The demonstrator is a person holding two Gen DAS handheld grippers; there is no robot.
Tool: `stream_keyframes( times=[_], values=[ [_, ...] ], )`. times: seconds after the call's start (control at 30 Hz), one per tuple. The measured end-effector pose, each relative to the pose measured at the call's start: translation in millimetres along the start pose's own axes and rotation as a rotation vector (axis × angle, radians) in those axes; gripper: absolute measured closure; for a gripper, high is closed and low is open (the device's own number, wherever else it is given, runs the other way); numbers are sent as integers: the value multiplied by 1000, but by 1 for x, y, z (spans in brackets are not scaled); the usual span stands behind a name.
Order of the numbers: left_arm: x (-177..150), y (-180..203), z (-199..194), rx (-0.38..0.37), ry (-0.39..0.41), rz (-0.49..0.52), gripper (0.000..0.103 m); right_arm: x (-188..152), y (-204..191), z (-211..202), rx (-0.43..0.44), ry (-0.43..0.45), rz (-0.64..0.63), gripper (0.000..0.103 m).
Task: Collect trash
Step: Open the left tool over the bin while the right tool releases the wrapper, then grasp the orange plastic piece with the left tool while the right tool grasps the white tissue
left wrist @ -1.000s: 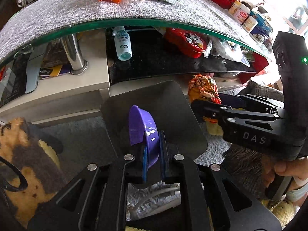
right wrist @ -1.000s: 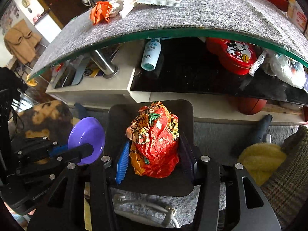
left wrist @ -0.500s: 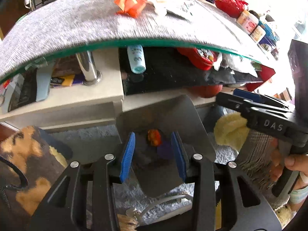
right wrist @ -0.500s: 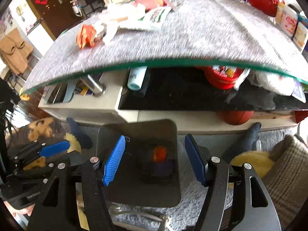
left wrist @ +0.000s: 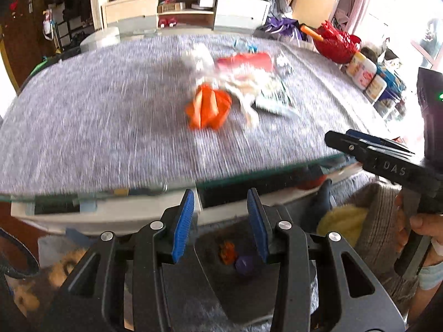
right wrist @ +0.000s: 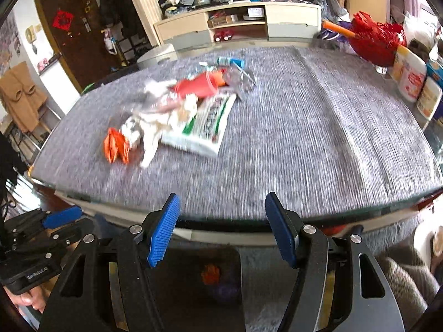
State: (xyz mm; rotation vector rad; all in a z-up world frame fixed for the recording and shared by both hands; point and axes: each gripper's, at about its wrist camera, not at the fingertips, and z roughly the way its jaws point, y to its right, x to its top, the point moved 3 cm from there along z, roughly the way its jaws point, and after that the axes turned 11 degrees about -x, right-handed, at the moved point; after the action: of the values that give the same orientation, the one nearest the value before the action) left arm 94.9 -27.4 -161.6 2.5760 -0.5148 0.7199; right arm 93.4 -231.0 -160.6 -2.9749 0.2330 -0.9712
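— Looking down by their knees first: the dark bin [right wrist: 171,290] sits on the floor just in front of the table, and I can make out something orange [right wrist: 210,274] and something purple [right wrist: 224,290] lying at its bottom. Trash, I'd guess.

— And the grippers?

— Both spread wide with nothing between the blue pads. The left gripper [left wrist: 220,221] hangs over the bin's near side; the right gripper [right wrist: 221,227] is beside it, also above the bin, both pointing at the table edge [right wrist: 249,215].

— So which step is this?

— Between pieces, I'd say: hands empty, facing the next load. Farther out on the grey cloth [right wrist: 318,144] lies the remaining litter, bunched together left of centre: a crumpled orange wrapper [left wrist: 209,106] nearest, white crumpled paper [right wrist: 155,127] touching it, a flat white-and-green packet [right wrist: 207,121], then a red cup [right wrist: 198,85] on its side and some clear plastic [right wrist: 238,78] behind.

— Next move?

— Probably reaching forward over the edge for that orange wrapper, pinching it low so the paper alongside isn't dragged. It's blurry, so exactly what overlaps what I can't tell. The red basket [right wrist: 376,41] and jars [right wrist: 412,80] at the far right look like keepers.
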Motion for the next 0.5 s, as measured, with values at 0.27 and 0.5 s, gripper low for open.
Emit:
stream_keyframes(
  times=[0.27, 0.5],
  values=[
    [40, -10, 5, -3, 52, -2, 66, 33, -18, 17, 64, 20, -8, 54],
    [65, -13, 21, -20, 57, 3, 67, 55, -32, 33, 105, 23, -9, 55]
  ],
)
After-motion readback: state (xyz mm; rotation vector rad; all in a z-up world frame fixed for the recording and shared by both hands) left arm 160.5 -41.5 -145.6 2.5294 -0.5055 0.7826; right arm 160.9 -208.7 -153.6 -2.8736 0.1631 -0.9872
